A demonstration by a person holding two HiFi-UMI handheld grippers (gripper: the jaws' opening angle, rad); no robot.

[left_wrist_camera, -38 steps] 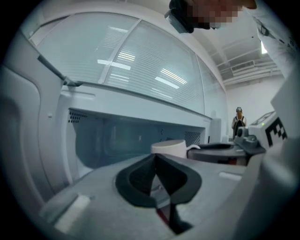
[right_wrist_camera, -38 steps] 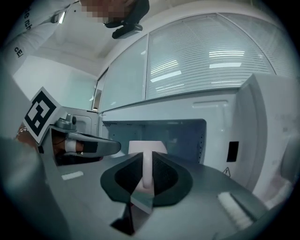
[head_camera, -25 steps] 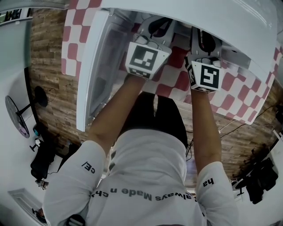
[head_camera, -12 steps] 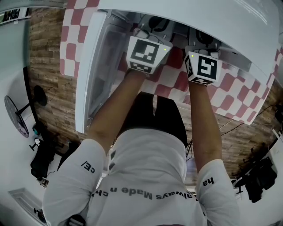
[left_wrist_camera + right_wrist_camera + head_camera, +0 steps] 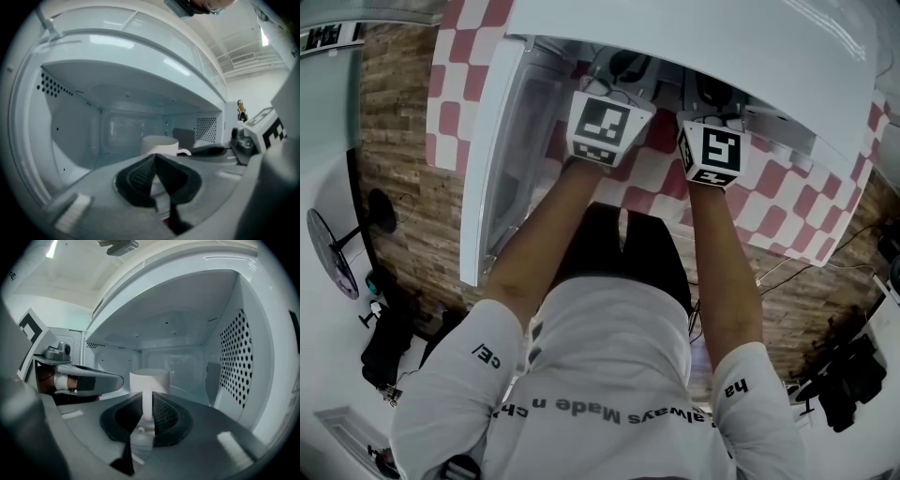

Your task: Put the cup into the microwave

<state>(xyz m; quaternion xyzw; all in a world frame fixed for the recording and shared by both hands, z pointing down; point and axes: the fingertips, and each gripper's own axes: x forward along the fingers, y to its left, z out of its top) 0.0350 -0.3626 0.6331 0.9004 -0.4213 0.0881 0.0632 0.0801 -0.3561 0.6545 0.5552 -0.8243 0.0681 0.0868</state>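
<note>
A white cup (image 5: pixel 149 379) stands inside the open white microwave (image 5: pixel 722 47), on its floor. My right gripper (image 5: pixel 146 404) is shut on the cup's handle, a white strip held between the two dark pads. The left gripper view shows the same cup (image 5: pixel 159 144) just behind my left gripper (image 5: pixel 155 161), whose pads meet with nothing between them. In the head view both marker cubes, left (image 5: pixel 605 127) and right (image 5: pixel 712 153), sit at the microwave's mouth, and the jaws and cup are hidden under its top.
The microwave door (image 5: pixel 492 159) hangs open on the left. A perforated wall (image 5: pixel 236 362) lines the cavity's right side, close to the right gripper. A red-and-white checked cloth (image 5: pixel 787 187) covers the table under the microwave. A fan (image 5: pixel 333 248) stands on the floor.
Both grippers have pushed deeper into the microwave's mouth. The right one has also drifted left, closer to the left one.
</note>
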